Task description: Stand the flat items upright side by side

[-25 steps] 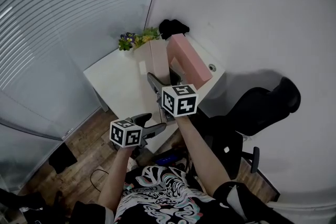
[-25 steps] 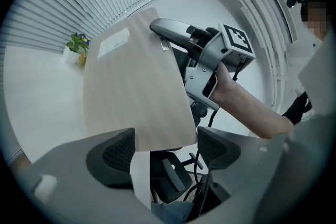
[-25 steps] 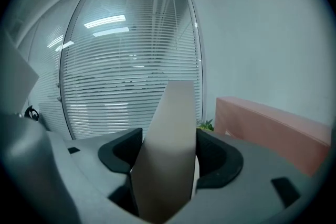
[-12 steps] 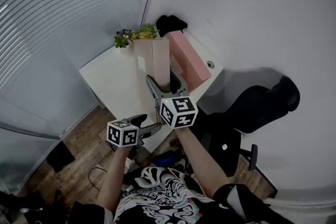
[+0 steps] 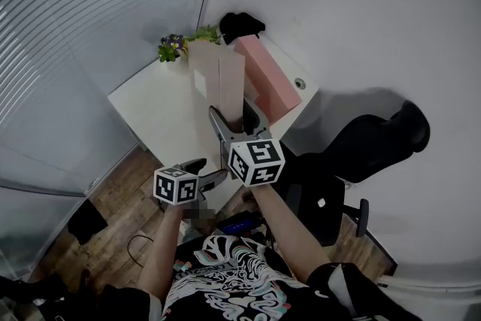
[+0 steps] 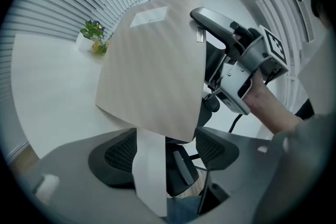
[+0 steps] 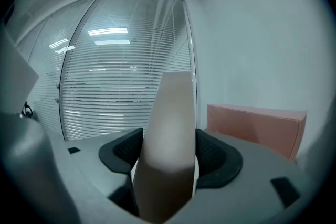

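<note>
At centre frame, my right gripper point(image 5: 234, 116) clamps the beige box point(image 5: 218, 83) upright at the white table point(image 5: 154, 113), so it lines up just left of the pink box point(image 5: 267, 79). My left gripper point(image 5: 209, 171) hangs lower left, jaws apart, empty.

White table point(image 5: 158, 110): flowering plant point(image 5: 171, 49), black object point(image 5: 240, 25) at far edge; pink box point(image 5: 267, 79), beige box point(image 5: 218, 79) side by side.

Both forearms stretched forward, left tool point(image 5: 212, 170) held low with jaws apart, right tool point(image 5: 234, 113) higher, jaws clamped on a tall beige cardboard box point(image 5: 218, 75)
</note>
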A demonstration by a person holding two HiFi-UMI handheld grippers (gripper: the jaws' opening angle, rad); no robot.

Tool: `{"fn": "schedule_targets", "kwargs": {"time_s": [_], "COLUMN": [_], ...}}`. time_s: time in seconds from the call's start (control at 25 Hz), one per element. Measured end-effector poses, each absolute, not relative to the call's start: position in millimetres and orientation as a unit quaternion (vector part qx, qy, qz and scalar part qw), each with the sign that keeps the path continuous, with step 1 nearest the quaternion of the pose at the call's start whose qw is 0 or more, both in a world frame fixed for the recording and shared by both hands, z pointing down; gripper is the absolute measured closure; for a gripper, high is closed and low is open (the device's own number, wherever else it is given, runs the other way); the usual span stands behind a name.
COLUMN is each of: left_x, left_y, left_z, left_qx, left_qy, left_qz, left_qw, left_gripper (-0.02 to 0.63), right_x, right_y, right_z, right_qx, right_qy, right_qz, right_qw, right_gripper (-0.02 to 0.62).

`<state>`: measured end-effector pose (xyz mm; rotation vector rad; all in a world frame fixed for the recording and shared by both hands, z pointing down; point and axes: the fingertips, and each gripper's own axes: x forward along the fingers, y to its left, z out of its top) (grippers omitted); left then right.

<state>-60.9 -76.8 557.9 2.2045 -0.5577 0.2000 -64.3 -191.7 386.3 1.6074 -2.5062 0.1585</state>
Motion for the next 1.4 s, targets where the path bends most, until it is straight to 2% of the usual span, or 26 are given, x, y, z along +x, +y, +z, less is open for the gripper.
{"fn": "schedule_targets", "kwargs": {"time_s": [0.64, 0.88, 1.4], "left_x": [-58.3, -54.9, -49.2], "left_y": [-87.9, -101.3, -119.6], "left_z": [581.0, 559.9, 530.8], "left_qx": [0.875, 0.878, 0.889], "left_qy": [-0.242, -0.248, -0.257], "left_qz": [0.120, 0.061, 0.020], "left_qw": [0.403, 0.405, 0.378], "left_gripper": [0.279, 0.316, 0.319], "right_x": [-55.5, -46.8, -20.1], "right_y": [-173.8, -167.4, -147.2], "right_z": [405.1, 415.4, 454.6], "right_qx": [0.543, 0.547, 0.561], "right_qy": [-0.830, -0.825, -0.803], "right_qz": [0.059, 0.062, 0.100], "right_qw": [0.112, 0.127, 0.173], "right_gripper": [0.290, 0.291, 0.296]}}
